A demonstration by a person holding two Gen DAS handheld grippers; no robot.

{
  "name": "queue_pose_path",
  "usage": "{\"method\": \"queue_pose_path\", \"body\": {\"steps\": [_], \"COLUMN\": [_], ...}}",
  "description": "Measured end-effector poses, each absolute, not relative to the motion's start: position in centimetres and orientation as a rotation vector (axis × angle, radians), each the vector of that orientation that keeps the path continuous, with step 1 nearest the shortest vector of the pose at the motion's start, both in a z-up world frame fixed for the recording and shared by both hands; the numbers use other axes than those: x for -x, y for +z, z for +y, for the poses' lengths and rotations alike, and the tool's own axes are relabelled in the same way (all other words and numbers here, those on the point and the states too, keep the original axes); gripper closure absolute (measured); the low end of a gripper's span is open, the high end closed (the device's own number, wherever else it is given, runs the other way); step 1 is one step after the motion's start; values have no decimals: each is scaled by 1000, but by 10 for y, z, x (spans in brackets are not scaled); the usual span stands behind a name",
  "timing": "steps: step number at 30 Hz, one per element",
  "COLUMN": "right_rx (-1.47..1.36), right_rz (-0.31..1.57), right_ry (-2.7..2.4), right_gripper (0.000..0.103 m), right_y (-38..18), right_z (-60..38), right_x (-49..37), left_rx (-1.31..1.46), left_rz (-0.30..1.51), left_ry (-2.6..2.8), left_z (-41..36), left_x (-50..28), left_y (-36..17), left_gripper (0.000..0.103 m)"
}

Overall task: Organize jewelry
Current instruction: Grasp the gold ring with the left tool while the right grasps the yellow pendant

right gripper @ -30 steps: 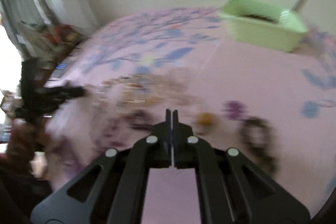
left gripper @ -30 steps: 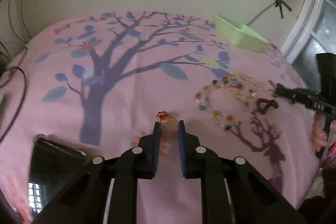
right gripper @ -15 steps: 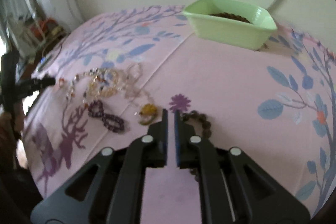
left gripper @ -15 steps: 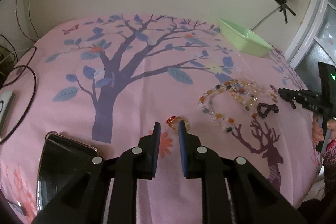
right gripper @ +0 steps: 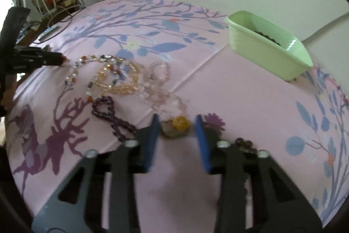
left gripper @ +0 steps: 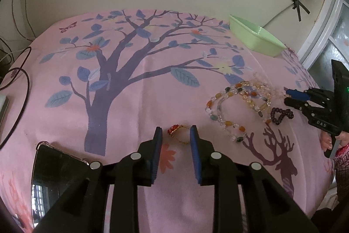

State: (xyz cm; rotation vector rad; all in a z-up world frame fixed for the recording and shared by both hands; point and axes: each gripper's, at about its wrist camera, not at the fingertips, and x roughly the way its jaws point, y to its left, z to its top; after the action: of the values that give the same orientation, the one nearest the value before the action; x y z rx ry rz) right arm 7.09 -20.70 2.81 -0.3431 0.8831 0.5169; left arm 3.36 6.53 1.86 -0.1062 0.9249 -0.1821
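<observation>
While both claws gape, left claw (left gripper: 175,134) flanks red-gold bracelet (left gripper: 179,133), right claw (right gripper: 177,126) amber pendant (right gripper: 177,126).

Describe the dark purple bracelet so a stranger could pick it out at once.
Start at the pink tree-print tablecloth and find the purple deer printed on it. By its antlers lies the dark purple bracelet, twisted into a figure eight. Its neighbours are pale, amber or multicoloured; it alone is small, uniformly dark beads.
</observation>
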Motion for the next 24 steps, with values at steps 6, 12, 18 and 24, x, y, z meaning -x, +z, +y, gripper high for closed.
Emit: {"method": "queue_pose_path", "body": {"steps": [6,12,18,24], "right_rx": [342,252,225,259], "right_rz": [895,904,906,882], "right_ry": [482,470,499,453], "right_gripper": [85,81,72,72], "right_y": [33,35,41,44], "right_z": [-235,-258,-266,-269], "right_x": [-35,1,23,11], "left_rx": [58,19,20,7], "left_rz": [918,905,914,910], "left_ry": [-192,-231,-250,-242], "left_z": [59,47,47,46], "left_x": [-31,-23,-21,-29], "left_y": [18,17,18,18], "left_gripper": [103,103,102,99]}}
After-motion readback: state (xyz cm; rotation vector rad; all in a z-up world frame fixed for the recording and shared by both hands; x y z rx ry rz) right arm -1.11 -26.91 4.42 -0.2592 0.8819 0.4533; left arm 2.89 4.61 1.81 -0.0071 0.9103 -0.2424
